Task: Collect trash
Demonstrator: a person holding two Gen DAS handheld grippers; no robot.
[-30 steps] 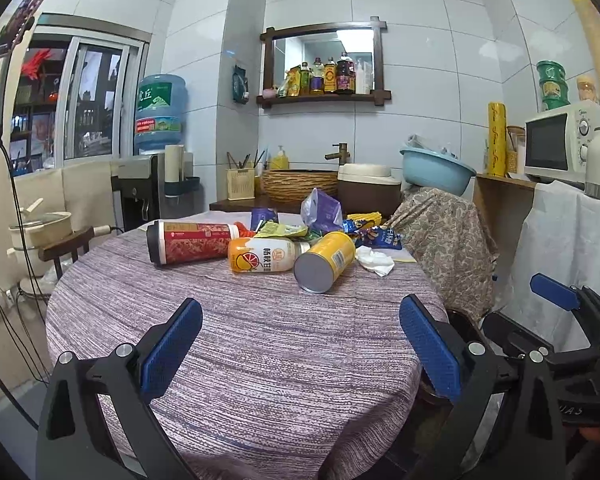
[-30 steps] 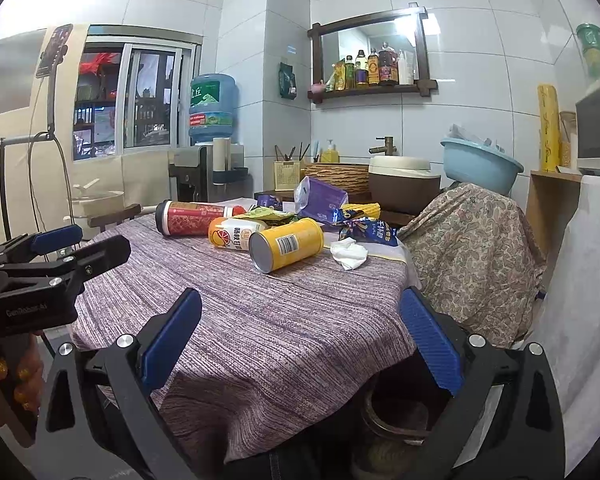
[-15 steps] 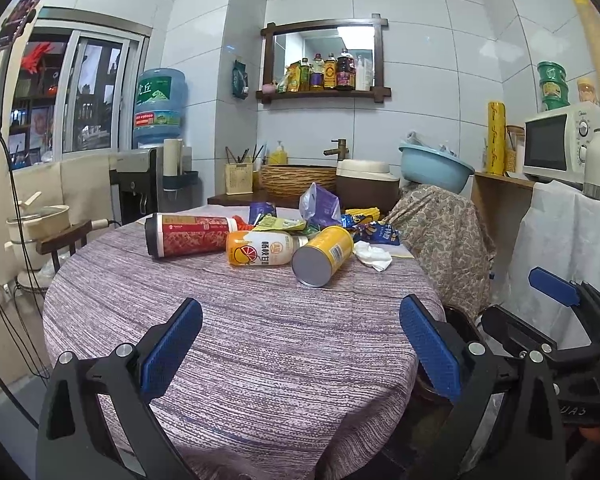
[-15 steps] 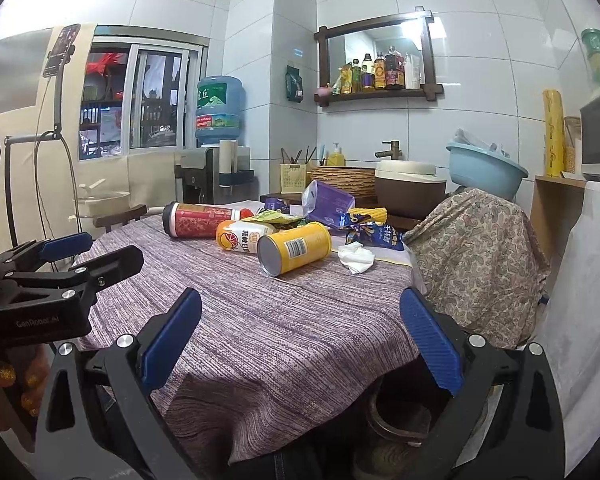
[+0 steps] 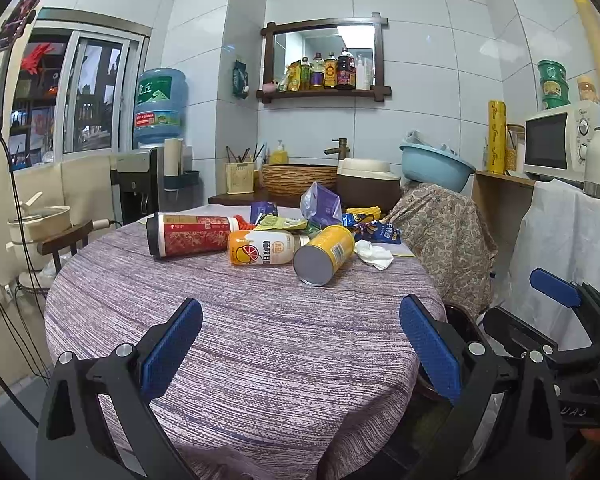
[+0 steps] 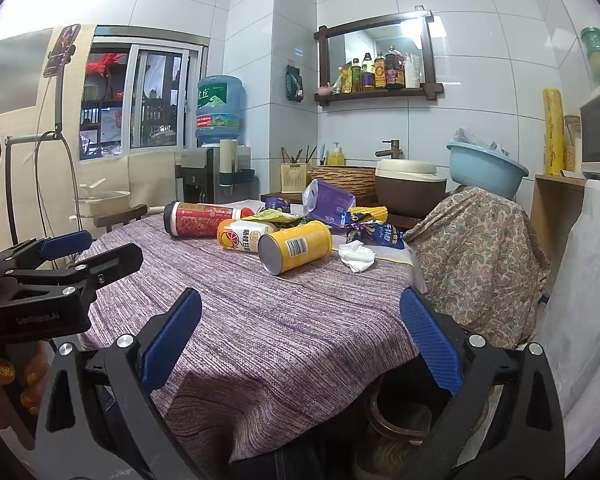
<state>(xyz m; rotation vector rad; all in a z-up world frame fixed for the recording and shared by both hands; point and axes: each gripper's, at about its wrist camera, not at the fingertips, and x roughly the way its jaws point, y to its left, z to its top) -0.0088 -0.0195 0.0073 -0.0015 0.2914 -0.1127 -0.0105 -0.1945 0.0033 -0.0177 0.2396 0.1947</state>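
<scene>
Left gripper (image 5: 300, 332) is hovering over the near edge of the table (image 5: 260, 340), jaws spread wide, nothing between the pads. Right gripper (image 6: 300, 332) is hanging off the table's near right edge, jaws likewise wide apart and empty. Each gripper is showing in the other's view: right gripper at the far right of the left wrist view, left gripper at the far left of the right wrist view, with a hand (image 6: 8, 384) wrapping its handle.

Trash is sitting in a cluster at the far side of the table, well apart from both grippers:
- red can (image 5: 192, 234) lying on its side, leftmost
- orange bottle (image 5: 260, 252) lying just beside it, touching the yellow can
- yellow can (image 5: 324, 254) lying on its side, base facing the camera
- tissue (image 5: 374, 254) crumpled just right of the yellow can
- purple bag (image 5: 320, 208) standing up behind the cans
- blue wrapper (image 5: 380, 232) and green wrapper (image 5: 280, 222) lying behind the cans

A chair with a patterned cover (image 5: 440, 236) is standing at the table's right.
</scene>
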